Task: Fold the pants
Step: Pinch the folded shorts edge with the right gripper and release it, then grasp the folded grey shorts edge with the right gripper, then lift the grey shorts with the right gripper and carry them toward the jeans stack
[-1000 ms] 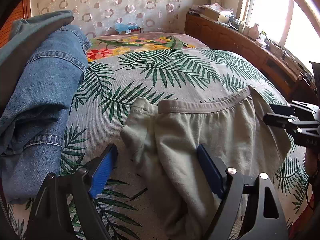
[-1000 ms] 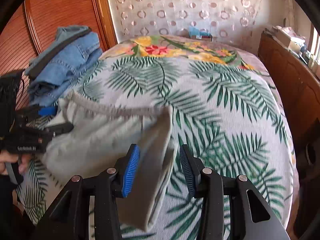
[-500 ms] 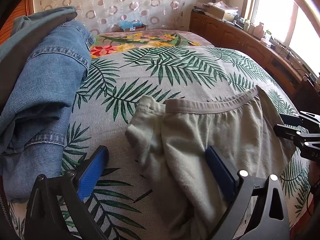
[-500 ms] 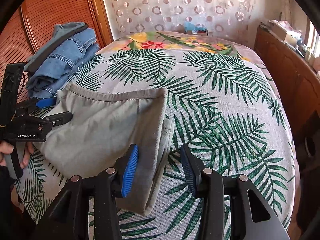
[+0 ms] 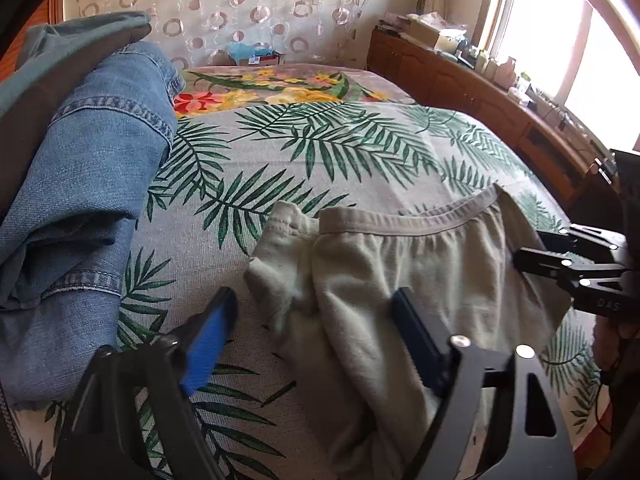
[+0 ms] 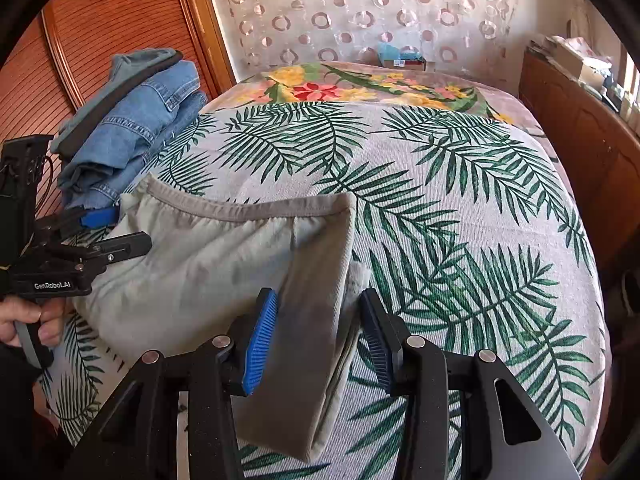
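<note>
Denim comes first on our far left: a pile of jeans (image 5: 76, 184) sits at the edge of the bed (image 5: 304, 168), with a grey-green garment (image 5: 60, 52) on top of it. The bed's cover is printed with green palm leaves and, farther back, red and yellow flowers.

Just right of the pile we hold the left gripper (image 5: 316, 332), its 2 blue-padded fingers spread wide. They straddle the bunched left side of the pale grey-green pants (image 5: 432, 268) and do not pinch the cloth. The pants lie folded near the front edge of the bed, the elastic waistband (image 5: 420, 222) running along the far side.

At the pants' right edge we hold the right gripper (image 6: 318, 340). Its fingers are also apart, one on each side of a folded strip of the pants (image 6: 316, 300) that runs between them. The left pad (image 6: 260, 344) is close against the cloth, but whether it touches we cannot tell.

Farther right, a long wooden cabinet (image 5: 480, 92) runs under a bright window (image 5: 560, 32), with small clutter on top.
</note>
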`<state>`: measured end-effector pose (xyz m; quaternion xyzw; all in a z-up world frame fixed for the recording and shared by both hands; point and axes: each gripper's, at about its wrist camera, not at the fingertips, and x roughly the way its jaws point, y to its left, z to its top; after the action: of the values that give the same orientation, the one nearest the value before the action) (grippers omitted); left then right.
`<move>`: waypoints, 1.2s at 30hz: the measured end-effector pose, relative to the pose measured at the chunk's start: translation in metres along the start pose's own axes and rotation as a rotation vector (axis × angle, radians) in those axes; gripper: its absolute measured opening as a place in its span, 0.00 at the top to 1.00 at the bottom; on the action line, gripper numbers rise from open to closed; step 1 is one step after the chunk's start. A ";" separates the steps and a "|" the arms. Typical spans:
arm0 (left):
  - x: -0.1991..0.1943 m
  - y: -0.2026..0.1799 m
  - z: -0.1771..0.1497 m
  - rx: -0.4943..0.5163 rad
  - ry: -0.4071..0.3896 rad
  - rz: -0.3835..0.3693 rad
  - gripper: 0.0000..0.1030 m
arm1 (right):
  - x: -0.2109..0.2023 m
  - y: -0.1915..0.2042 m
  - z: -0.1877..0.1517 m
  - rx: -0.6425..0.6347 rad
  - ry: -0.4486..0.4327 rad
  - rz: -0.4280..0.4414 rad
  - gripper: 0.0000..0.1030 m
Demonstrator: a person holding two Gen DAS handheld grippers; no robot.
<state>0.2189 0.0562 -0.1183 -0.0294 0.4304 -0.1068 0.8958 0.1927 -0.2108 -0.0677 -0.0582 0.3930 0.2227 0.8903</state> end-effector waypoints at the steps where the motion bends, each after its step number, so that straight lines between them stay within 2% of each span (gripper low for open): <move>1: -0.001 0.001 0.000 -0.008 0.000 -0.020 0.40 | 0.001 0.000 0.000 0.001 0.000 0.000 0.56; 3: -0.002 0.002 0.000 -0.018 0.000 -0.057 0.52 | 0.002 0.001 0.001 0.000 -0.003 -0.005 0.56; 5: -0.002 0.003 0.000 -0.025 0.000 -0.072 0.56 | 0.003 0.003 0.001 -0.007 -0.005 -0.011 0.56; 7: -0.003 0.004 0.000 -0.035 -0.007 -0.081 0.69 | 0.003 0.004 0.001 -0.010 -0.009 -0.014 0.56; 10: -0.007 0.001 0.000 -0.029 -0.018 -0.092 0.79 | 0.004 0.004 0.000 -0.011 -0.015 -0.009 0.57; 11: -0.008 -0.001 0.001 -0.022 -0.025 -0.089 0.81 | 0.005 0.005 0.000 -0.016 -0.016 -0.014 0.61; 14: -0.016 -0.010 0.001 0.015 -0.047 -0.065 0.83 | 0.005 0.005 0.000 -0.019 -0.018 -0.025 0.66; 16: -0.022 -0.016 0.000 0.025 -0.066 -0.066 0.85 | 0.005 0.004 0.001 -0.013 -0.020 -0.022 0.74; 19: -0.030 -0.021 0.002 0.043 -0.088 -0.060 0.85 | 0.006 0.000 0.000 0.016 -0.021 0.021 0.85; 21: -0.036 -0.025 0.002 0.056 -0.101 -0.060 0.85 | 0.006 -0.003 0.000 0.039 -0.019 0.047 0.88; 26: -0.054 -0.035 0.001 0.077 -0.145 -0.083 0.88 | -0.001 -0.005 -0.004 0.061 -0.046 0.067 0.91; 36: -0.096 -0.046 0.007 0.093 -0.240 -0.093 0.89 | -0.043 0.012 -0.007 0.007 -0.188 0.024 0.91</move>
<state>0.1587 0.0316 -0.0339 -0.0202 0.3127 -0.1640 0.9354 0.1567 -0.2170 -0.0405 -0.0293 0.3094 0.2364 0.9206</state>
